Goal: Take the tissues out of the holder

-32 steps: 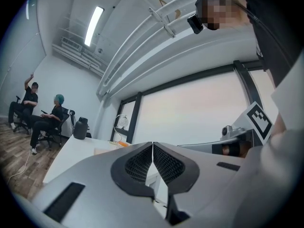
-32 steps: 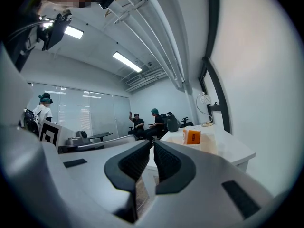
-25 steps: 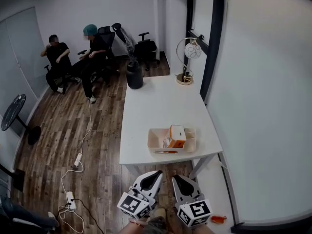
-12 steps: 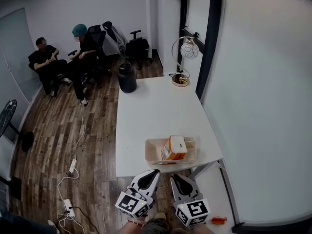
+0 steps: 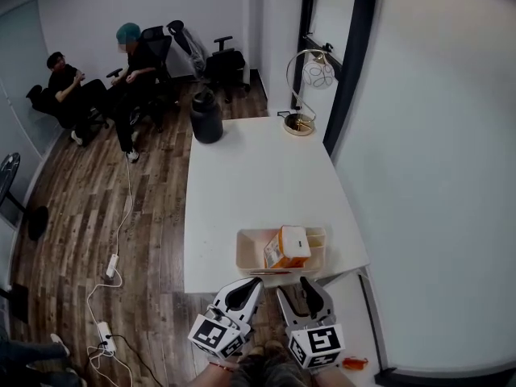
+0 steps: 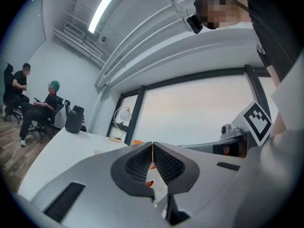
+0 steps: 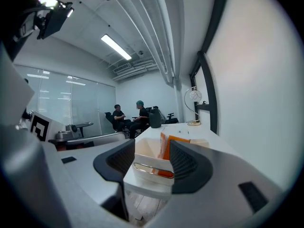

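**A:** Tissues: count and place?

**B:** One orange tissue pack (image 5: pixel 288 247). It stands upright in the one cream holder (image 5: pixel 244 252), which sits at the near edge of the white table (image 5: pixel 242 176).

**A:** Grippers?

**B:** Two, both just short of that edge. The left gripper (image 5: pixel 244 289) has its jaws together with nothing between them. The right gripper (image 5: pixel 306 290) has just been opening its jaws, and they now stand apart. Its own view frames the holder's front wall between the pads, with neither pressing. I can't tell from this angle whether the tips reach the wall.

**A:** Further out?

**B:** At the table's far end there is one lamp (image 5: pixel 310 95) and one black jug (image 5: pixel 205 118). Beyond sit two seated people (image 5: pixel 129 63).
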Action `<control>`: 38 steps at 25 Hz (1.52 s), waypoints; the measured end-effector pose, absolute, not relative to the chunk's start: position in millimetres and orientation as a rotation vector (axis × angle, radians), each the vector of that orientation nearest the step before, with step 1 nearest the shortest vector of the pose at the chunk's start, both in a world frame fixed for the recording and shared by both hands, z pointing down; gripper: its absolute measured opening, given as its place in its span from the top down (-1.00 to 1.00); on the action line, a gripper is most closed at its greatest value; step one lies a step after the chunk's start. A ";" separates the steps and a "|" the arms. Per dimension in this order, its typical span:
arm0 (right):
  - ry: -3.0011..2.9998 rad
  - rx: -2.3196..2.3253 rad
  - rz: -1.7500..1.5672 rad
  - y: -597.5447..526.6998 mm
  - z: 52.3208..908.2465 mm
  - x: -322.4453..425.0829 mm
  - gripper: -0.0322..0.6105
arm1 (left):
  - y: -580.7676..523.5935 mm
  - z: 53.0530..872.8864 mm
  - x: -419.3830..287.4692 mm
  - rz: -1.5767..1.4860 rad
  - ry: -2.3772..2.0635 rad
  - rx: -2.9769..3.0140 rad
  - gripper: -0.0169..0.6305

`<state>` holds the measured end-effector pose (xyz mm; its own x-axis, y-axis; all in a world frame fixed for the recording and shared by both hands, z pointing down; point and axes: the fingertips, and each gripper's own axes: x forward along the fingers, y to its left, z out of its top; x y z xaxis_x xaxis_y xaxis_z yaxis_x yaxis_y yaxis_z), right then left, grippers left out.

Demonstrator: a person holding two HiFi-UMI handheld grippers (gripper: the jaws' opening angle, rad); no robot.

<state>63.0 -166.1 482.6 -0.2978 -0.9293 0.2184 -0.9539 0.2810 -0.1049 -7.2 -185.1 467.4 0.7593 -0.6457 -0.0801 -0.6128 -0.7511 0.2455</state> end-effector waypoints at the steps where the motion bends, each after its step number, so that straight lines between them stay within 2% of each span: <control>1: -2.412 1.786 0.315 -170.3 483.5 63.1 0.23 | -187.4 470.0 -7.3 -0.237 -1.006 2.741 0.91; 4: -2.382 1.803 0.292 -184.4 484.6 65.2 0.02 | -194.0 475.9 -7.1 -0.234 -1.024 2.717 0.91; 8: -2.341 1.842 0.303 -204.3 490.2 77.2 -0.14 | -206.8 479.1 -5.7 -0.237 -1.047 2.708 0.91; 16: -2.323 1.860 0.389 -232.7 509.2 97.7 -0.29 | -225.7 486.0 -2.8 -0.235 -1.084 2.702 0.91; 38: -2.189 1.756 0.488 -273.7 541.6 92.3 -0.30 | -236.3 506.0 4.4 -0.238 -1.137 2.674 0.91</control>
<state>92.3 -273.7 541.6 -0.2131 -0.8780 0.4287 -0.9769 0.1984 -0.0793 4.4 -236.3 506.0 0.6867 -0.7244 -0.0607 -0.6878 -0.6745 0.2683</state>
